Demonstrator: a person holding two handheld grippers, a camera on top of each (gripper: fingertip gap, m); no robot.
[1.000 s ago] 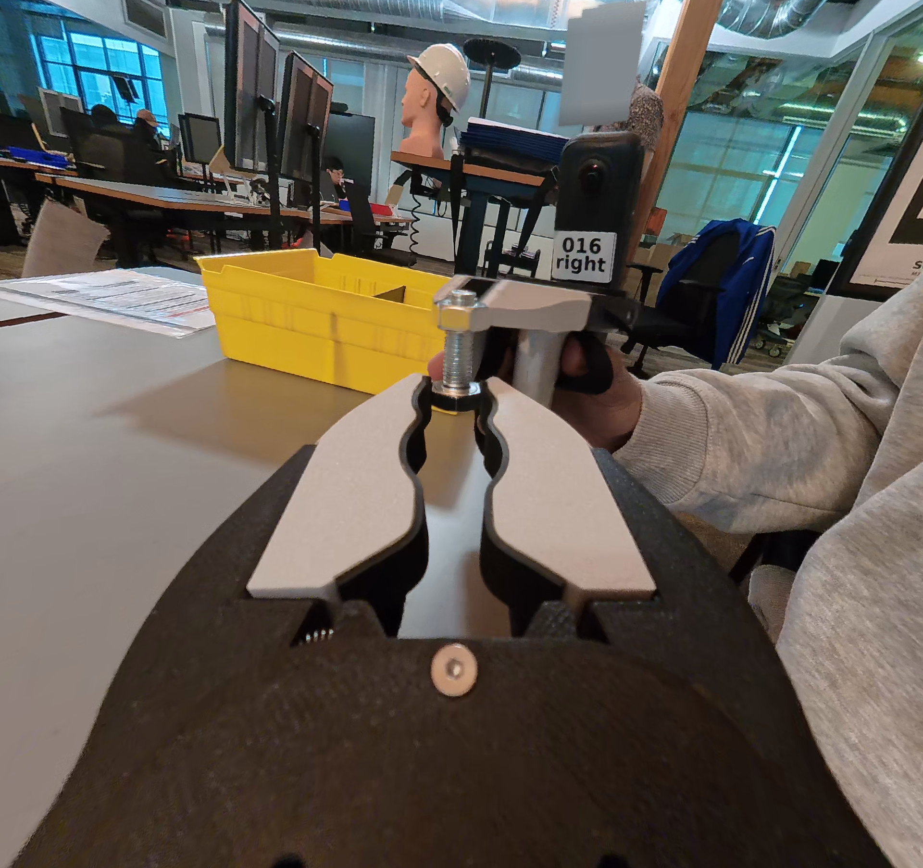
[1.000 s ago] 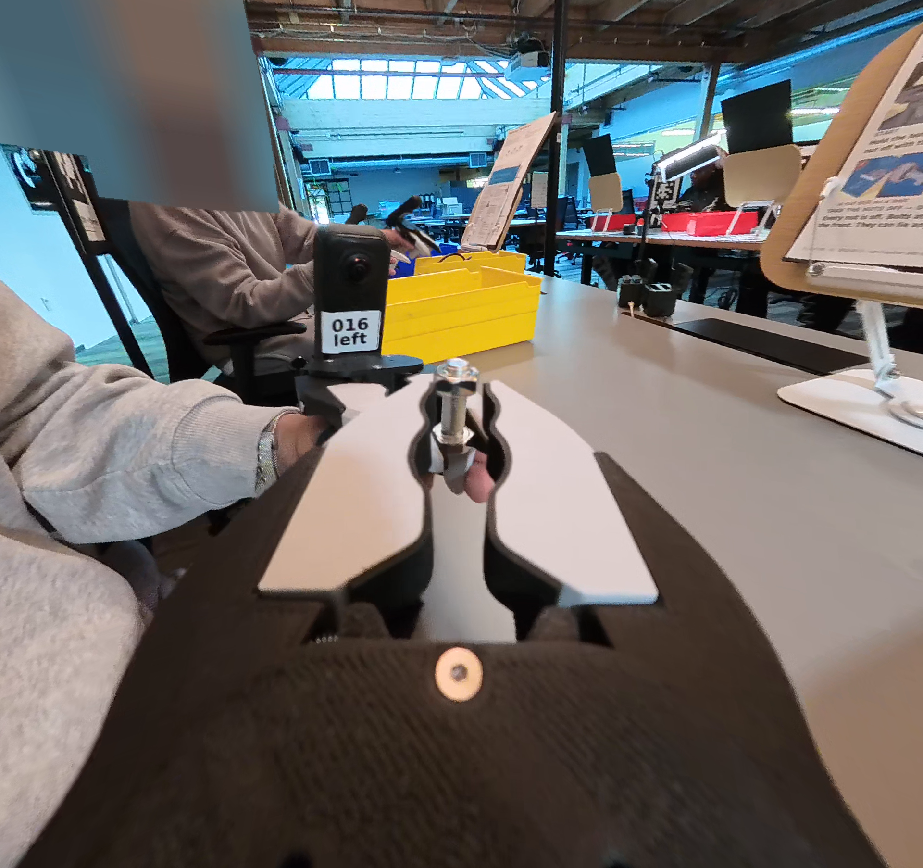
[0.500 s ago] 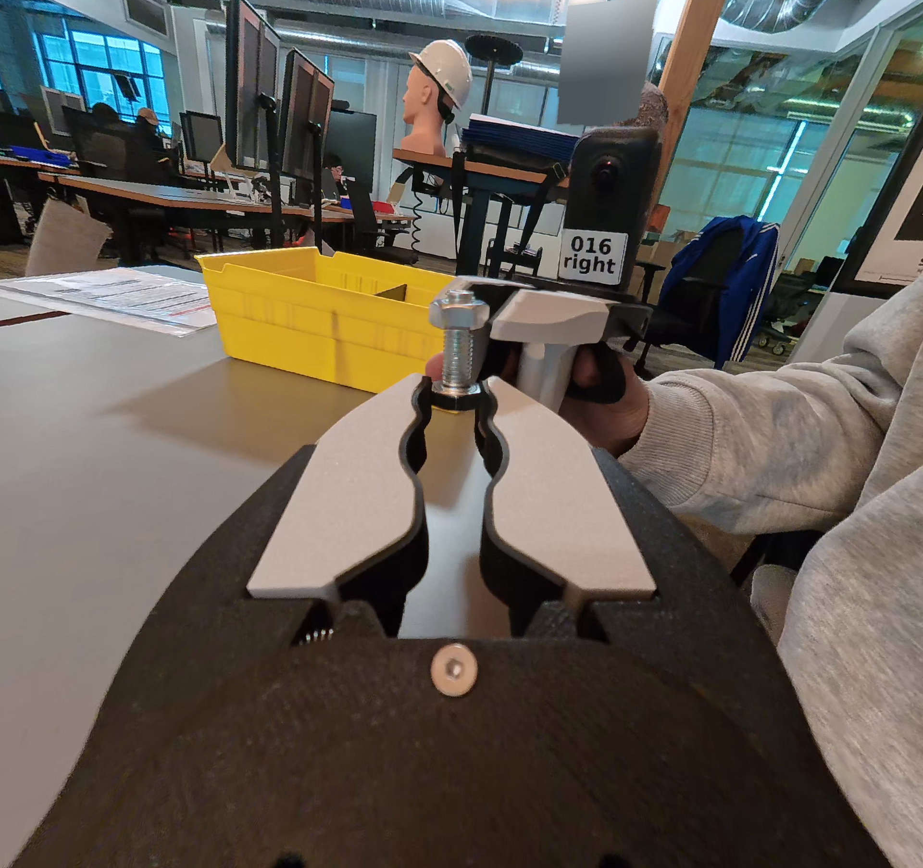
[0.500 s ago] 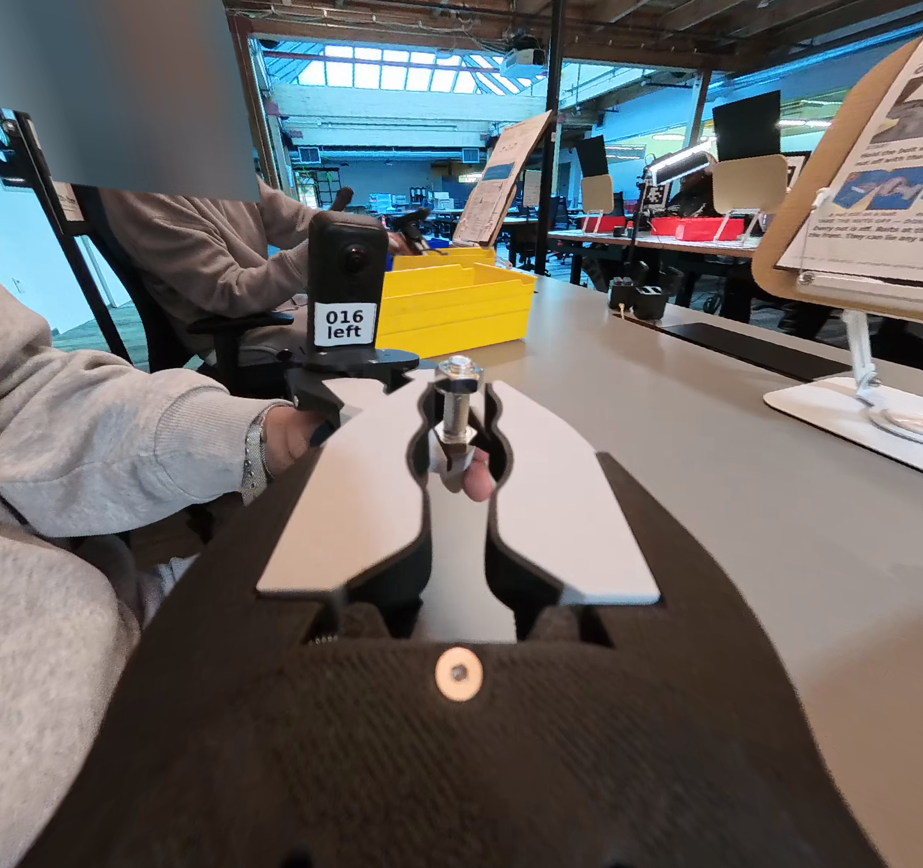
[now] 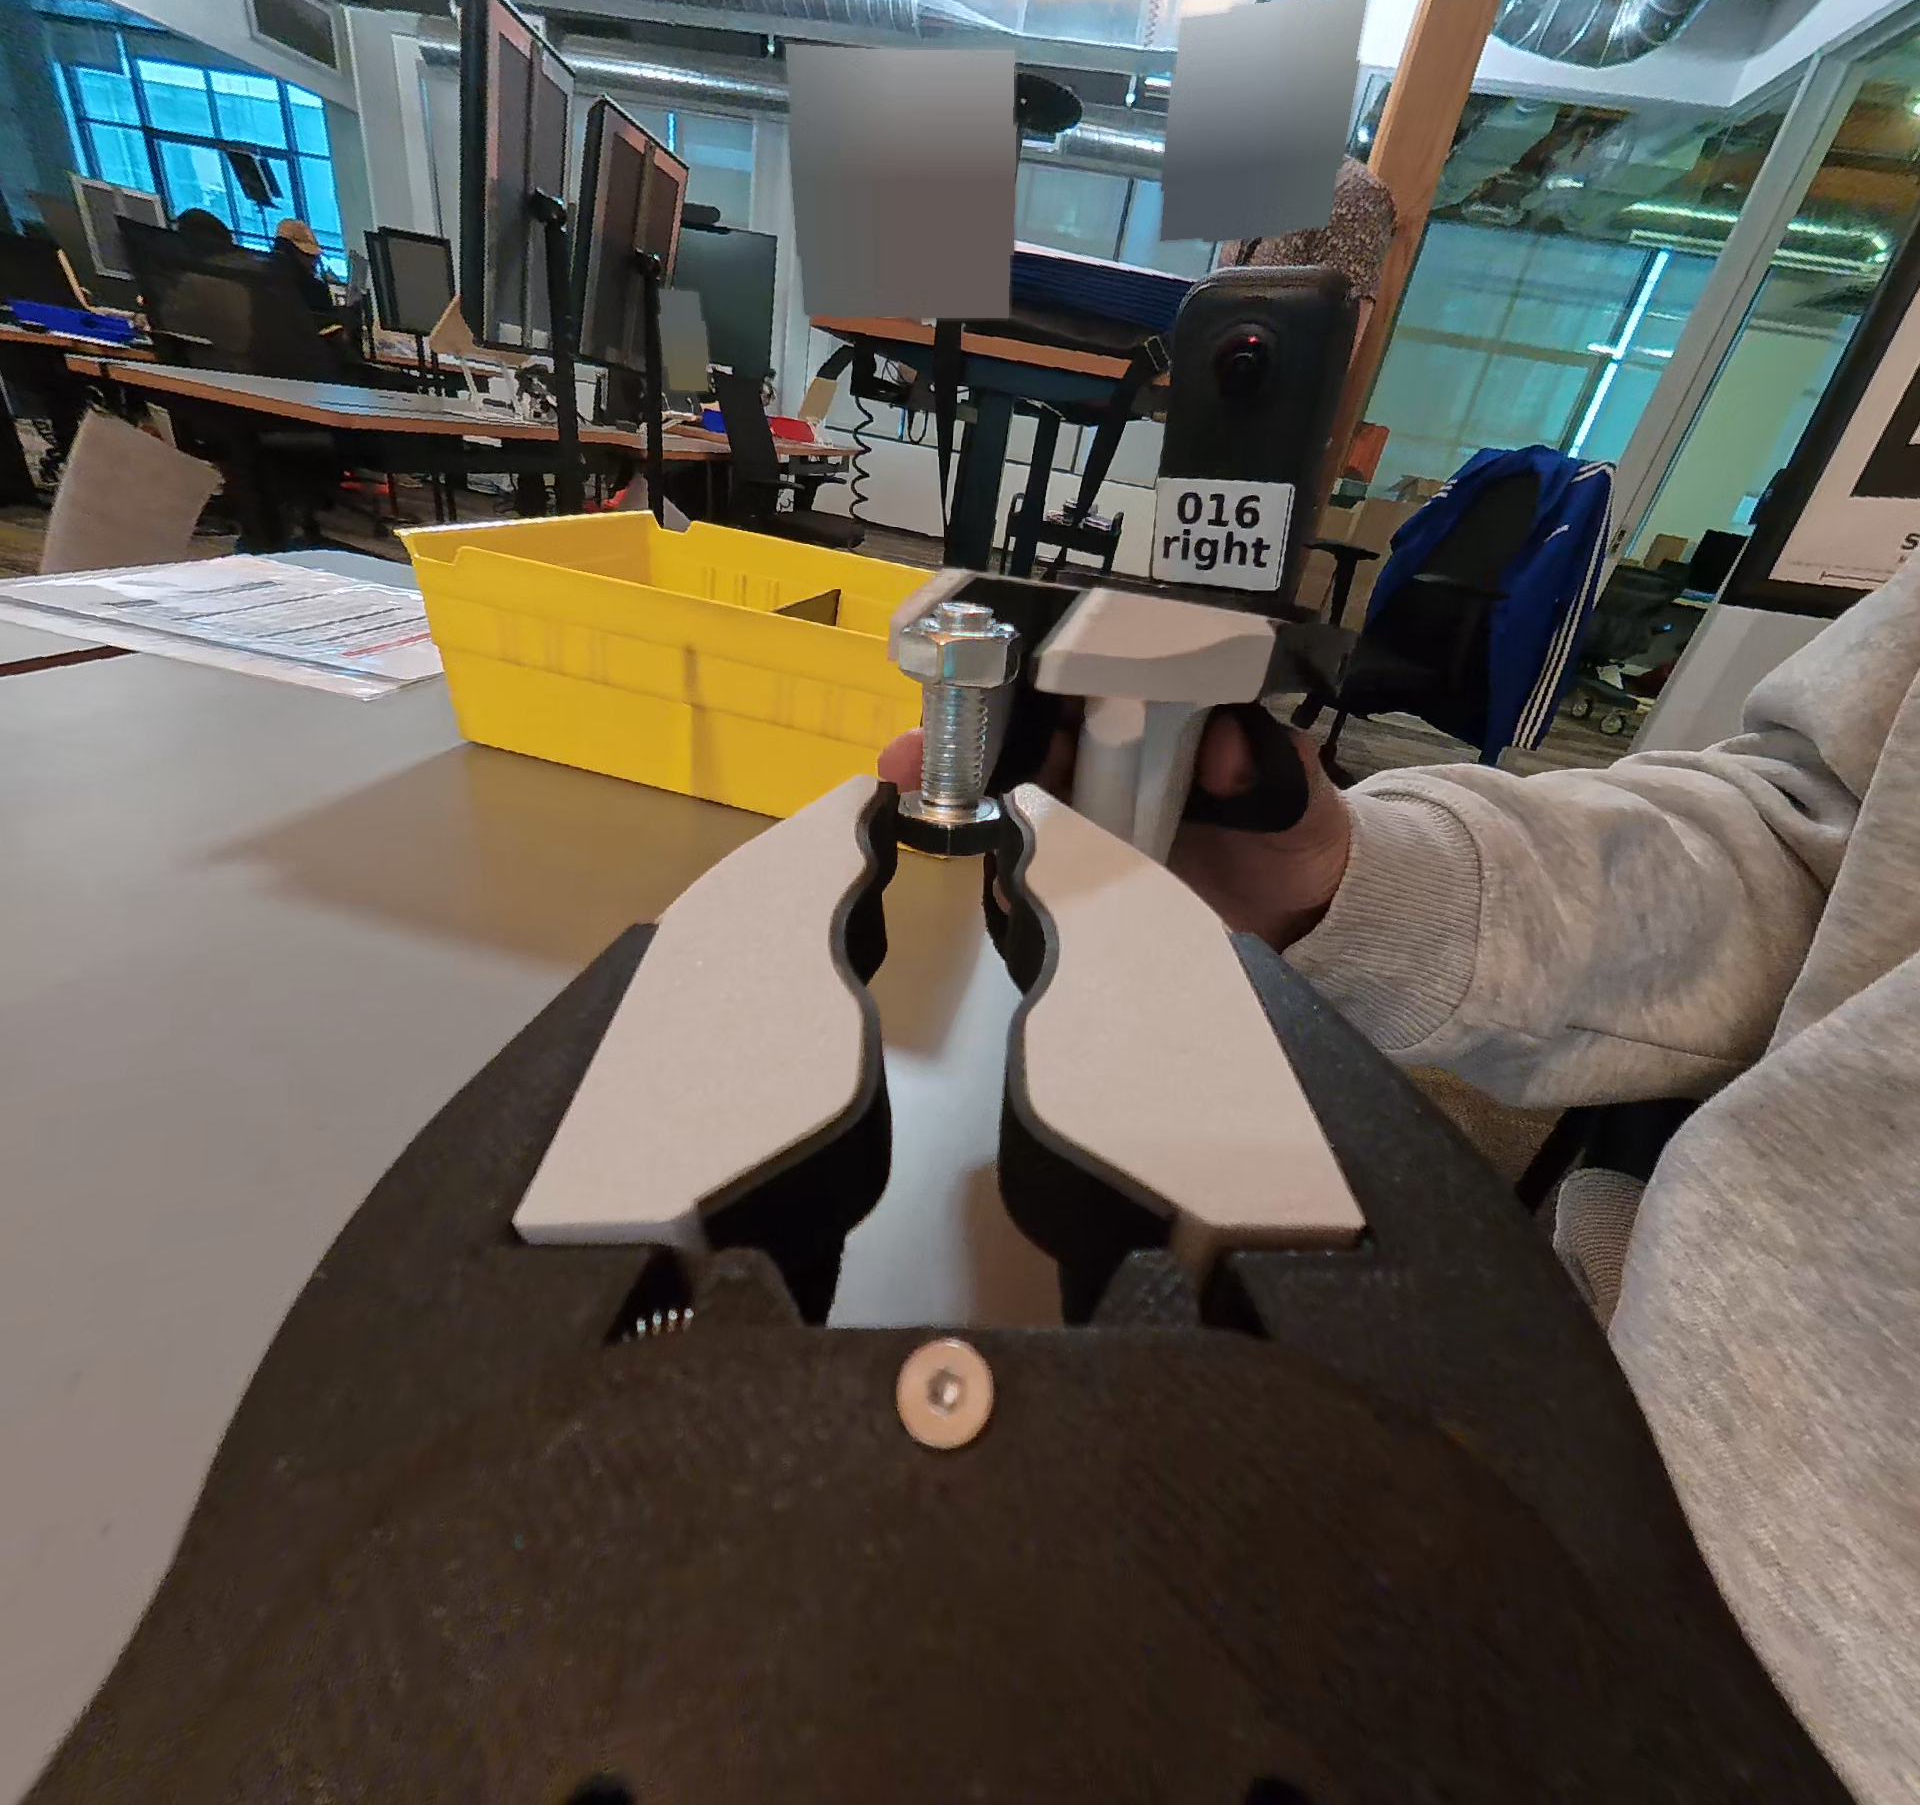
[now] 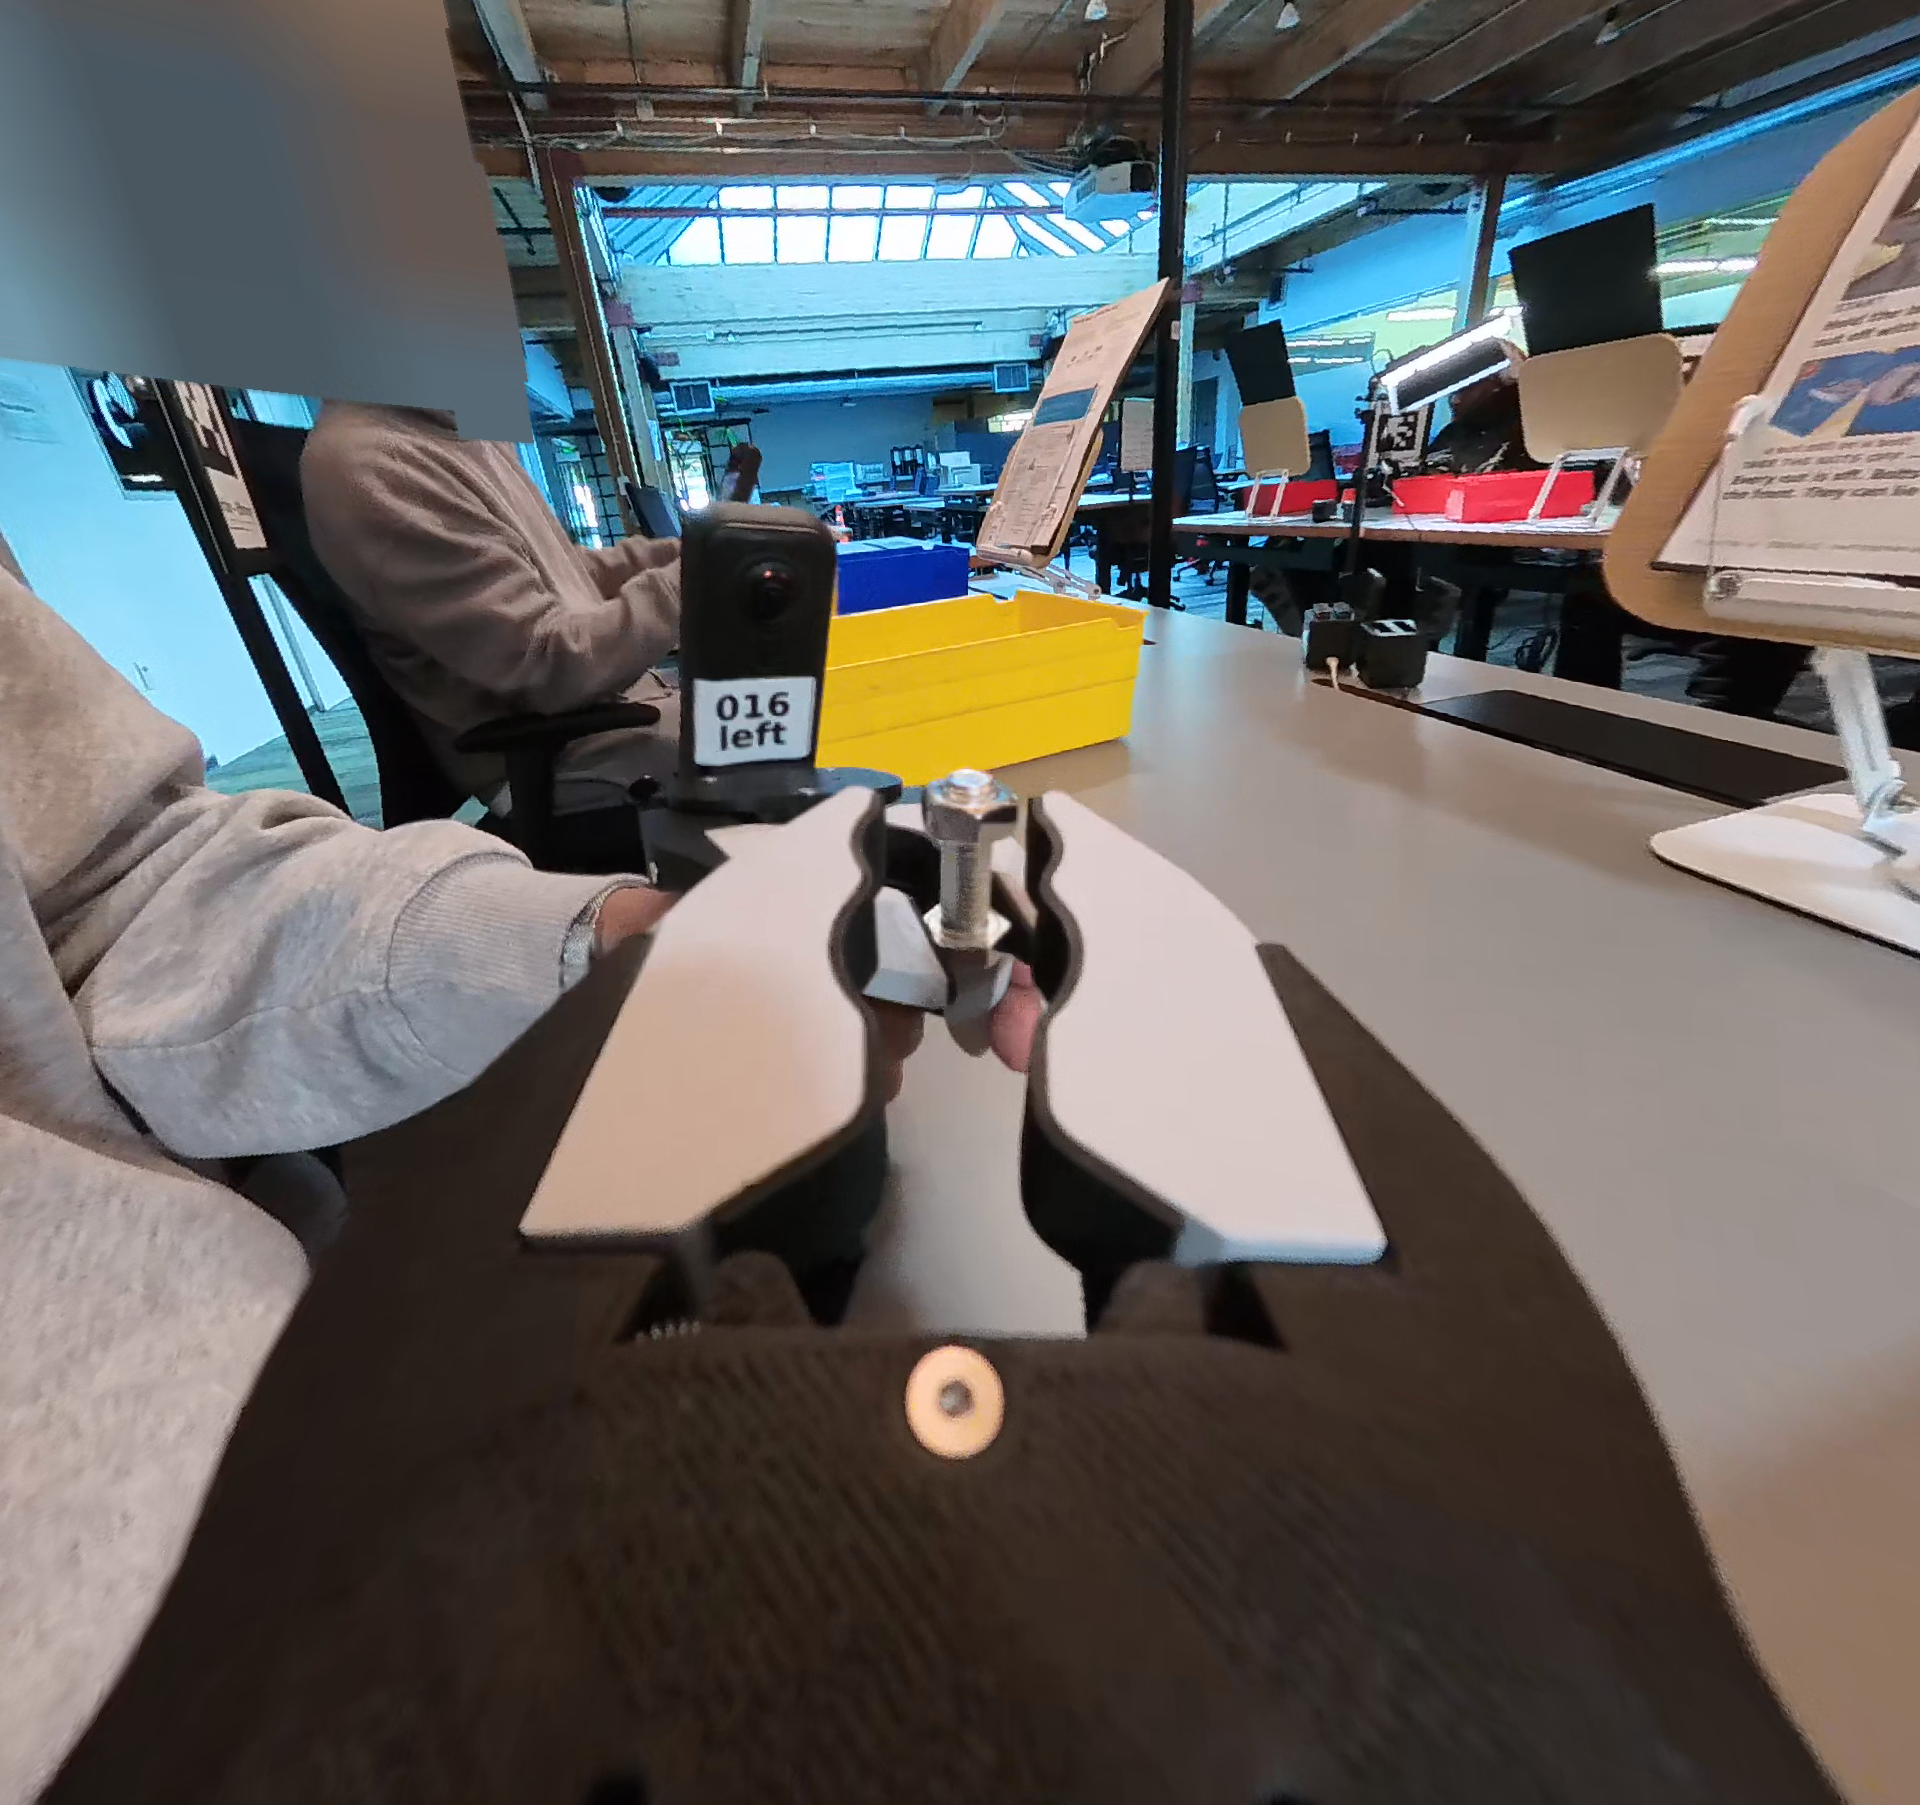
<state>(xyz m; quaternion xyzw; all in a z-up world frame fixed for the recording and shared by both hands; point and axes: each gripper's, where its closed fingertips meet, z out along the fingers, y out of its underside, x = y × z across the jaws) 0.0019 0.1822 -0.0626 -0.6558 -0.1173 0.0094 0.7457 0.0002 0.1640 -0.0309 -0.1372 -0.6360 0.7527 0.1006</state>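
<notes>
A silver bolt (image 5: 956, 747) stands upright above the grey table (image 5: 260, 924). My left gripper (image 5: 948, 815) is shut on its hex head at the bottom. A silver nut (image 5: 956, 649) sits at the top of the thread. My right gripper (image 6: 961, 820) is closed around that nut (image 6: 968, 810) from the opposite side, level with the table. In the right wrist view the bolt shaft (image 6: 964, 882) runs down to the left gripper's fingertips (image 6: 914, 976). Hands in grey sleeves hold both grippers.
A yellow bin (image 5: 623, 654) stands on the table just behind the bolt; it also shows in the right wrist view (image 6: 977, 685). Papers (image 5: 239, 612) lie at the far left. A document stand with a white base (image 6: 1787, 851) and a black mat (image 6: 1621, 747) are to the right. A seated person (image 6: 468, 592) is beyond. The tips of both grippers are at nearly the same place.
My right gripper has swung around the bolt, staying at the nut; in the left wrist view it has shifted to the right. The left gripper has kept its hold and barely moved.
</notes>
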